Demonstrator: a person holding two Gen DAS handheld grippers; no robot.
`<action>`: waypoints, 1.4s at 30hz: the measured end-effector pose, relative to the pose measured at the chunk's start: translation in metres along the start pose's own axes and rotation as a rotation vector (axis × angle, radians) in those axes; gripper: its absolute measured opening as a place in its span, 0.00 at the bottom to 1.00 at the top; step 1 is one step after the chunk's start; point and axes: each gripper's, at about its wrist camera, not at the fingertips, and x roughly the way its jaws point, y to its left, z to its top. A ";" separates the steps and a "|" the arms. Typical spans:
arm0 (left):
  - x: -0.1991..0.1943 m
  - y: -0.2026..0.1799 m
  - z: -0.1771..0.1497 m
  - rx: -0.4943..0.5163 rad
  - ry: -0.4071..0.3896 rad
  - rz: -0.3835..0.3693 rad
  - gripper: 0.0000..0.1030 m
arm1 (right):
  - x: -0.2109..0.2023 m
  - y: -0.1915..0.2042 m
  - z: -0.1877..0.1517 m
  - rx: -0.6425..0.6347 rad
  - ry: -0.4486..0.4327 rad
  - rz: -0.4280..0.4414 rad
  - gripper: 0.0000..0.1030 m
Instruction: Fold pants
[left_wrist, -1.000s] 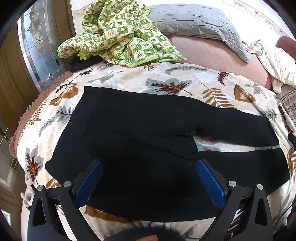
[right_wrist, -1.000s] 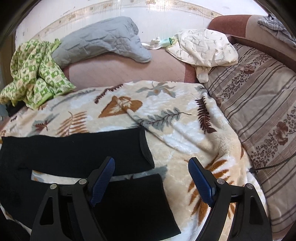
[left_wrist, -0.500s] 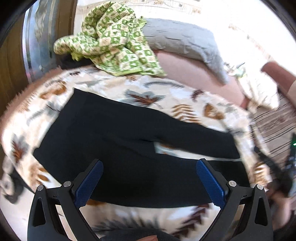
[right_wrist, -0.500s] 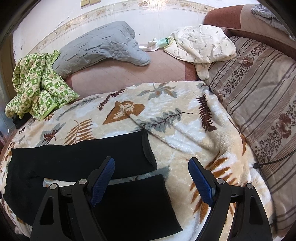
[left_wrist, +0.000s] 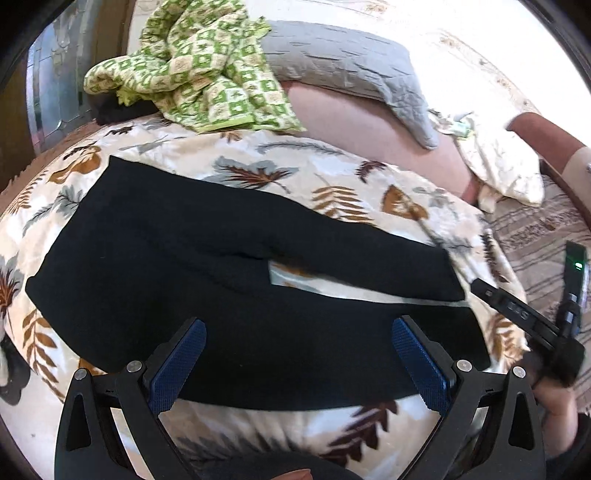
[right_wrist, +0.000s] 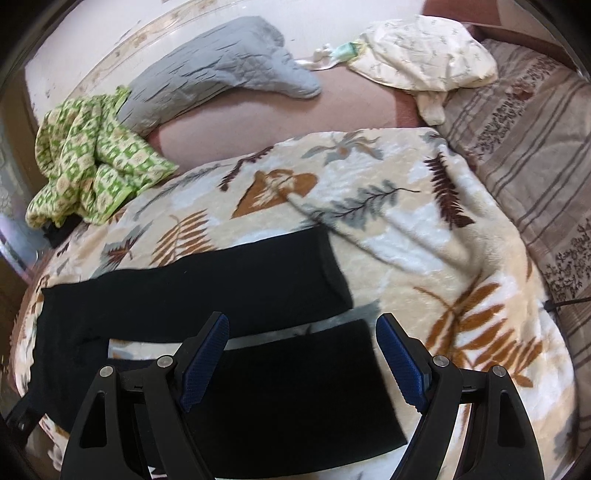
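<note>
Black pants (left_wrist: 229, 273) spread flat on leaf-print blanket (left_wrist: 332, 177) over bed, long axis running left to right, waistband toward left edge, leg ends toward right. Left hand-held gripper (left_wrist: 295, 362) released, poised above seat of pants; right hand-held gripper (right_wrist: 301, 354) released, above nearer leg end (right_wrist: 295, 387), likely first grasp point. Green checked cloth (left_wrist: 199, 62) and grey pillow (right_wrist: 221, 77) along far edge.

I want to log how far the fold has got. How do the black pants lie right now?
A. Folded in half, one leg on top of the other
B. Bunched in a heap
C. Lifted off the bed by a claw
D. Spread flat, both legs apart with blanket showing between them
D: the black pants lie flat on the leaf-print blanket, and a strip of blanket shows between the two legs.
</note>
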 end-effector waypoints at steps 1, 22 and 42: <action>0.003 0.007 0.002 -0.013 0.009 0.011 0.99 | 0.000 0.003 -0.001 -0.008 0.002 0.003 0.81; 0.020 -0.014 -0.002 0.005 0.013 0.039 0.99 | -0.036 0.047 -0.003 -0.183 -0.177 0.025 0.81; 0.022 -0.016 -0.001 0.003 0.017 0.029 0.99 | -0.072 0.065 0.008 -0.189 -0.363 0.034 0.81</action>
